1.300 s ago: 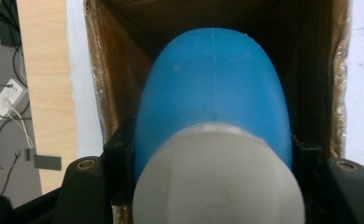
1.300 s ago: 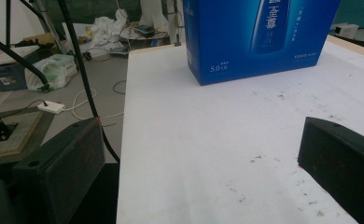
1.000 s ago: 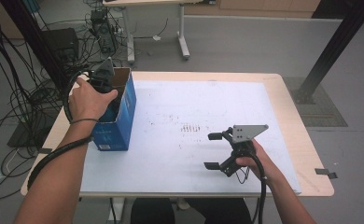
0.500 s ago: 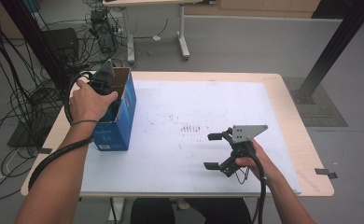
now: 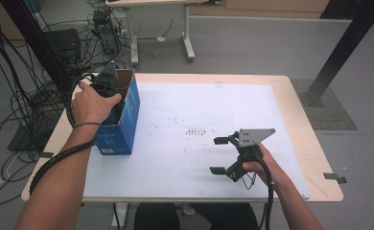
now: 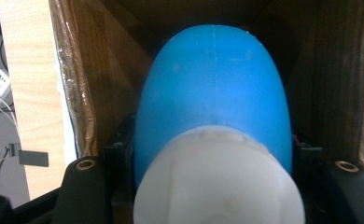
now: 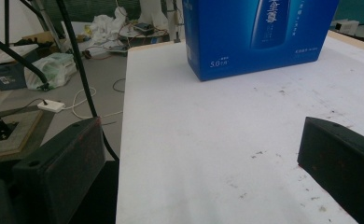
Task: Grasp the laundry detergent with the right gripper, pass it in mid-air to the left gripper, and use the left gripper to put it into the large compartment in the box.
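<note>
Blue plastic with a white cap: that is the bottle we hold in the left gripper, deep inside the blue carton. The jaws are clamped on its sides just behind the cap, so the rounded body points ahead of them, down into the cardboard walls. We judge this grip near the cap lets the bottle travel straight along the narrow box without catching. Our right gripper hangs over the white table cover, jaws spread wide and holding nothing, well apart from the carton, which stands ahead of it, probably waiting its turn.
</note>
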`<state>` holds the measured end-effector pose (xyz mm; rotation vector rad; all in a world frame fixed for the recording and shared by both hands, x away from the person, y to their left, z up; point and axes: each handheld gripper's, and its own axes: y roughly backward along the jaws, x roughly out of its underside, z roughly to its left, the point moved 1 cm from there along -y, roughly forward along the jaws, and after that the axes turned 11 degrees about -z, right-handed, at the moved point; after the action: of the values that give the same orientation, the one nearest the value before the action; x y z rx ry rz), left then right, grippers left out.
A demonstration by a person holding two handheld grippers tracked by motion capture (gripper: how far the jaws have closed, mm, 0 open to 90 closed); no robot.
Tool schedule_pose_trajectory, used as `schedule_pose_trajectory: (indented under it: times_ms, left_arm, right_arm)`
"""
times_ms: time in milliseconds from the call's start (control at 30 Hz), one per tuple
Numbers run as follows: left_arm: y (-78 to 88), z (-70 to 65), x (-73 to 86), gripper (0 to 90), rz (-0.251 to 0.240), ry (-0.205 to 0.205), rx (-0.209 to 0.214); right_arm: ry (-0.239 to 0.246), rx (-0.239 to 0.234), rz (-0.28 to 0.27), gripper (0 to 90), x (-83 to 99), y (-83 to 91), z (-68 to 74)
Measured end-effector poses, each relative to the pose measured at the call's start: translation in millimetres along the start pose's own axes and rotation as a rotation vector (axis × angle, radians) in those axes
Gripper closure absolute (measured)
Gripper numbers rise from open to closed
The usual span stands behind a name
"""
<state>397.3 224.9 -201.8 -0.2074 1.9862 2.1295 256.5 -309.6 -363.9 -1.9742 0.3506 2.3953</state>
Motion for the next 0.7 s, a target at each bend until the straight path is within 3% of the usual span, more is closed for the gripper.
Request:
schedule_pose_trajectory:
  times_ms: [700]
  left_arm:
    - [0.1, -1.0, -0.4, 37.8, 0.004, 0.004, -0.004]
  right_arm:
    - [0.007, 0.009, -0.006, 0.6, -1.6, 5.5, 0.4]
